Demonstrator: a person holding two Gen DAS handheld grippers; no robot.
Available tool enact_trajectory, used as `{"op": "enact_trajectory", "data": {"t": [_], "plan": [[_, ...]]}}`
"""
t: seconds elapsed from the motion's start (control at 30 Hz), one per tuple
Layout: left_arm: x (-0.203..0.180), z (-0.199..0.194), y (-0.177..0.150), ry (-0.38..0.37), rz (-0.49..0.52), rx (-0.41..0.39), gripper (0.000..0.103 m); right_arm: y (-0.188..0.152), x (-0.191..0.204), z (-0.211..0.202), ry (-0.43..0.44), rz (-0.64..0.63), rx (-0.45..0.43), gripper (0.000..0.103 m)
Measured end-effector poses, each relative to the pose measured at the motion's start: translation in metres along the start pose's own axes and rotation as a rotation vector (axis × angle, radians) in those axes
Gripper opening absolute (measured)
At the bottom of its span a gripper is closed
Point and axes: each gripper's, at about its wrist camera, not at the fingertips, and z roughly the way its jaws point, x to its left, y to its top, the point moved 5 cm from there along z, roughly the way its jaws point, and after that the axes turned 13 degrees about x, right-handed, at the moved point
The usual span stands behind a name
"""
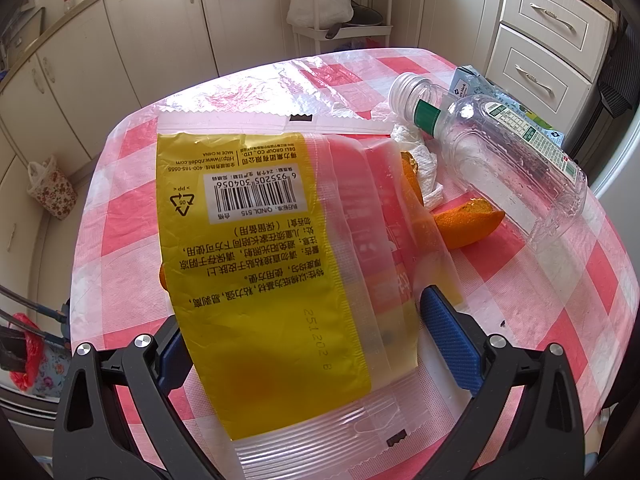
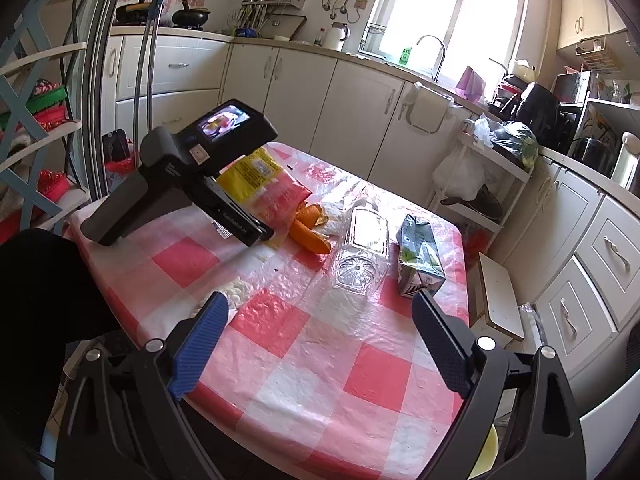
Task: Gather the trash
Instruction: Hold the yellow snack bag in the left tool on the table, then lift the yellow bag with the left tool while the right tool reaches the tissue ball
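My left gripper (image 1: 316,344) is spread around the yellow wrapper (image 1: 256,248) near the table's (image 2: 312,356) near-left edge, not pinching it, so I risk the slick film sliding out or dragging orange peel (image 1: 468,226) along

The left gripper (image 1: 304,344) has its jaws spread either side of a yellow plastic wrapper (image 1: 264,248) on the checked surface (image 1: 560,320), with orange peel (image 1: 468,224), crumpled tissue (image 1: 424,168) and a clear bottle (image 1: 504,152) beyond.
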Motion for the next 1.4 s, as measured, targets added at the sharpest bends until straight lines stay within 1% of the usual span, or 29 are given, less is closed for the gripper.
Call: {"op": "enact_trajectory", "data": {"t": [0.23, 0.37, 0.57, 0.63, 0.67, 0.7, 0.77, 0.8, 0.83, 0.9, 1.0, 1.03, 1.1, 1.17, 1.23, 1.3, 1.33, 1.4], "plan": [[0.000, 0.000, 0.000, 0.001, 0.000, 0.000, 0.097, -0.006, 0.003, 0.001, 0.035, -0.003, 0.003, 0.089], [0.006, 0.009, 0.007, 0.000, -0.002, -0.001, 0.097, -0.005, 0.010, 0.007, 0.084, -0.013, 0.015, 0.089], [0.006, 0.010, 0.005, -0.002, -0.005, -0.002, 0.097, -0.001, 0.026, 0.013, 0.141, -0.054, 0.019, 0.089], [0.006, 0.007, 0.001, -0.010, 0.001, 0.014, 0.097, 0.000, 0.030, 0.015, 0.150, -0.060, 0.023, 0.089], [0.010, 0.005, -0.001, -0.017, -0.019, 0.006, 0.097, 0.001, 0.032, 0.017, 0.152, -0.064, 0.030, 0.089], [0.014, -0.001, -0.005, -0.030, -0.049, -0.019, 0.097, 0.001, 0.033, 0.019, 0.154, -0.066, 0.036, 0.089], [0.022, -0.018, -0.013, -0.084, -0.106, -0.096, 0.097, 0.003, 0.034, 0.021, 0.165, -0.060, 0.040, 0.089], [0.027, -0.029, -0.018, -0.117, -0.140, -0.149, 0.097, 0.004, 0.035, 0.022, 0.173, -0.055, 0.043, 0.089], [0.030, -0.036, -0.022, -0.147, -0.160, -0.178, 0.097, 0.005, 0.036, 0.024, 0.179, -0.048, 0.047, 0.089], [0.030, -0.040, -0.028, -0.166, -0.170, -0.178, 0.097, 0.008, 0.037, 0.028, 0.199, -0.030, 0.058, 0.089], [0.032, -0.045, -0.035, -0.111, -0.191, -0.198, 0.097, 0.011, 0.043, 0.034, 0.212, -0.023, 0.074, 0.089], [0.033, -0.045, -0.035, -0.111, -0.196, -0.203, 0.097, 0.011, 0.045, 0.036, 0.214, -0.025, 0.080, 0.089], [0.038, -0.043, -0.032, -0.146, -0.223, -0.198, 0.097, 0.011, 0.048, 0.041, 0.218, -0.023, 0.094, 0.089], [0.041, -0.035, -0.027, -0.171, -0.243, -0.161, 0.097, 0.011, 0.049, 0.046, 0.228, -0.013, 0.110, 0.087], [0.041, -0.025, -0.025, -0.173, -0.238, -0.135, 0.097, 0.011, 0.047, 0.051, 0.236, 0.004, 0.125, 0.085], [0.039, -0.021, -0.023, -0.185, -0.229, -0.124, 0.097, 0.011, 0.043, 0.056, 0.248, 0.030, 0.145, 0.079], [0.037, -0.021, -0.022, -0.190, -0.226, -0.131, 0.097, 0.010, 0.041, 0.061, 0.258, 0.046, 0.159, 0.077], [0.035, -0.022, -0.021, -0.203, -0.222, -0.141, 0.094, 0.010, 0.039, 0.067, 0.275, 0.070, 0.183, 0.070]]}}
